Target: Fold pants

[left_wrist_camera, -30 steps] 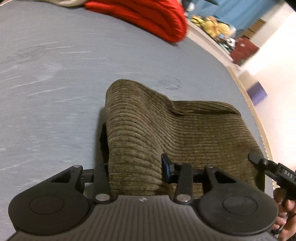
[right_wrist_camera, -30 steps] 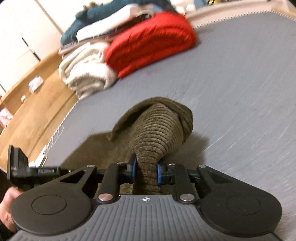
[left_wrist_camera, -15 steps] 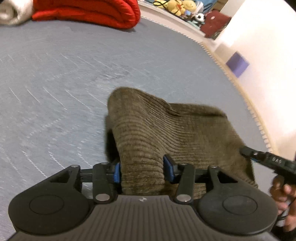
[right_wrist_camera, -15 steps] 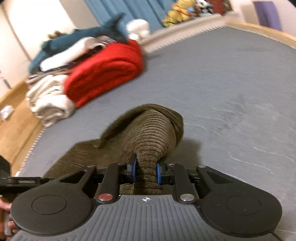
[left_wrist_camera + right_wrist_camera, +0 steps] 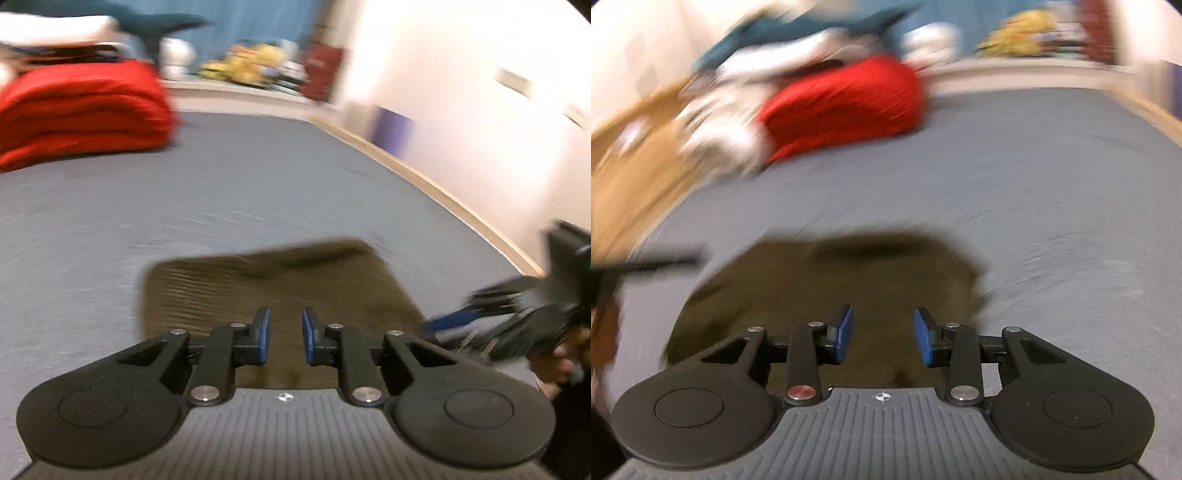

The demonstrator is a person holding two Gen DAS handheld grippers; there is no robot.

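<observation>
The olive-brown corduroy pants (image 5: 273, 284) lie flat as a folded rectangle on the grey bed surface (image 5: 221, 192). They also show in the right wrist view (image 5: 831, 280). My left gripper (image 5: 285, 334) is open and empty, just above the near edge of the pants. My right gripper (image 5: 883, 334) is open and empty over the same near edge. The right gripper shows blurred at the right edge of the left wrist view (image 5: 517, 314). Both views are motion-blurred.
A folded red blanket (image 5: 77, 107) lies at the far end of the bed, with white and teal laundry (image 5: 812, 40) stacked behind it. The bed's wooden edge (image 5: 461, 214) runs along the right. Stuffed toys (image 5: 251, 66) sit on a far ledge.
Both grippers have let go of the pants and opened. The raised fold has dropped flat onto the bed. Both grippers have drawn back and tilted up.
</observation>
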